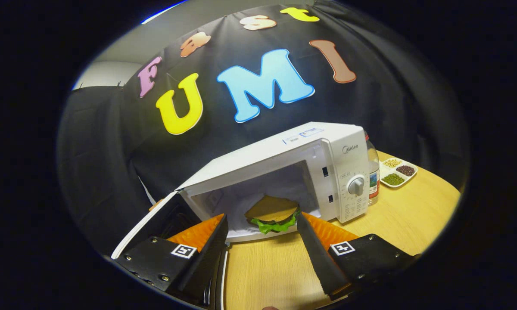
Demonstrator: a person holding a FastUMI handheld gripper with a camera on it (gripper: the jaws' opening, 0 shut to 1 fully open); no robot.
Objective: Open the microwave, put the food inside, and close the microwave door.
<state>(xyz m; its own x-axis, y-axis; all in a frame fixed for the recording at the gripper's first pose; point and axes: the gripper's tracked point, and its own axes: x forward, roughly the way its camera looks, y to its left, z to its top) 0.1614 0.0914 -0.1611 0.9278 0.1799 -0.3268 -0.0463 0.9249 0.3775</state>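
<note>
A white microwave point(327, 150) stands on the wooden table point(396, 215) with its door point(155, 226) swung open to the left. Inside its cavity lies the food, a sandwich point(272, 213) with a brown top and green lettuce at its edge. My gripper point(263, 228) is open just in front of the cavity. The two fingers stand wide apart, one at each side of the sandwich's near edge, and nothing is pressed between them.
A clear bottle point(373, 172) stands right behind the microwave's control side. Further right lies a white divided dish point(397, 172) with beans in three compartments. The open door stands close beside my left finger. Bare tabletop runs below the fingers.
</note>
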